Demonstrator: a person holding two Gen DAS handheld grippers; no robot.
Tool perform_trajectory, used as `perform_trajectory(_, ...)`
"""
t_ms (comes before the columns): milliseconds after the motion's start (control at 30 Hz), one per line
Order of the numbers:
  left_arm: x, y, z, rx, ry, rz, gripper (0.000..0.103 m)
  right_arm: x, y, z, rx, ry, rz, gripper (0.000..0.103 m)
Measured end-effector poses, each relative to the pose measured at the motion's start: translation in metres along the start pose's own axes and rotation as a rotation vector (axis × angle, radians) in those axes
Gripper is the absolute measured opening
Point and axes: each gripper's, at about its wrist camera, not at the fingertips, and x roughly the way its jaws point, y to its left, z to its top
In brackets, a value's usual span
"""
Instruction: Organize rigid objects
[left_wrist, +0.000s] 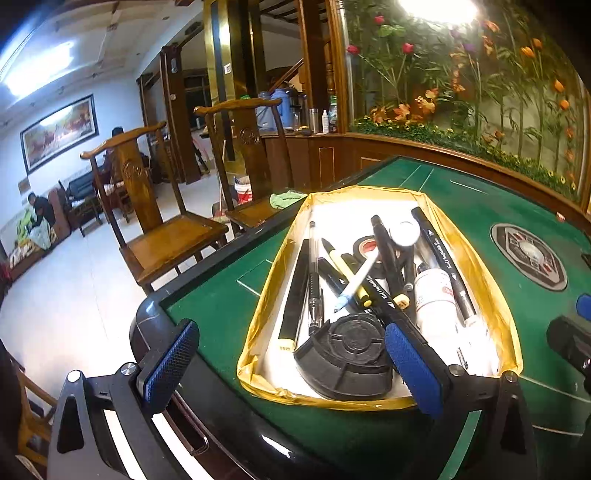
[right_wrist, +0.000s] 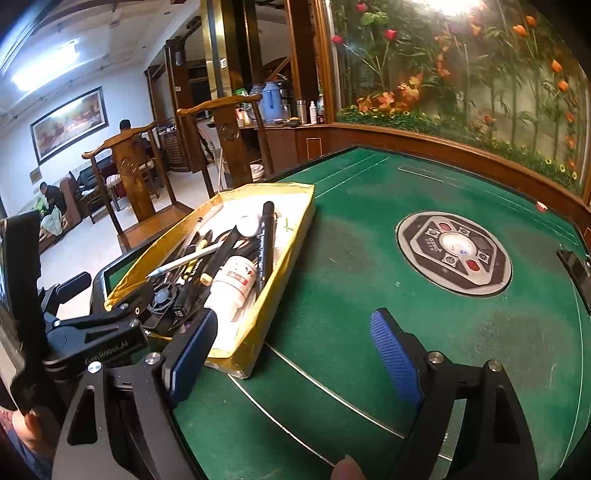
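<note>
Both grippers empty, jaws spread wide. Left gripper (left_wrist: 291, 354) hangs over the near end of the gold-rimmed tray (left_wrist: 476, 258), above the black round part (left_wrist: 345, 358); pens and a white bottle (left_wrist: 434, 295) lie heaped inside. Right gripper (right_wrist: 295, 354) hovers over bare green felt (right_wrist: 369, 258) just beside the tray. Advice: lift topmost pens first and grip mid-barrel, so the pile isn't disturbed.

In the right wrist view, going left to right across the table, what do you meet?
Left gripper → gold-edged tray of pens, with a white bottle → bare green felt → round centre panel.
</note>
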Motion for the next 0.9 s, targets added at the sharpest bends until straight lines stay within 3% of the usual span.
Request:
perform_trajectory(567, 0.0014, 0.0, -0.002, 0.016, -0.002, 0.024, 0.102, 0.0007, 0.002, -0.0015, -0.009, 0.003, -0.006, 0.084)
perform_trajectory(700, 0.0012, 0.0016, -0.0025, 0.016, 0.016, -0.006, 0.102, 0.0011, 0.0014, -0.0013, -0.007, 0.005, -0.006, 0.084)
perform_trajectory(900, -0.0051, -0.0042, -0.0066, 0.069, 0.013, 0.002, 0.101, 0.0005, -0.0009, -0.0022, 0.005, 0.003, -0.016, 0.084)
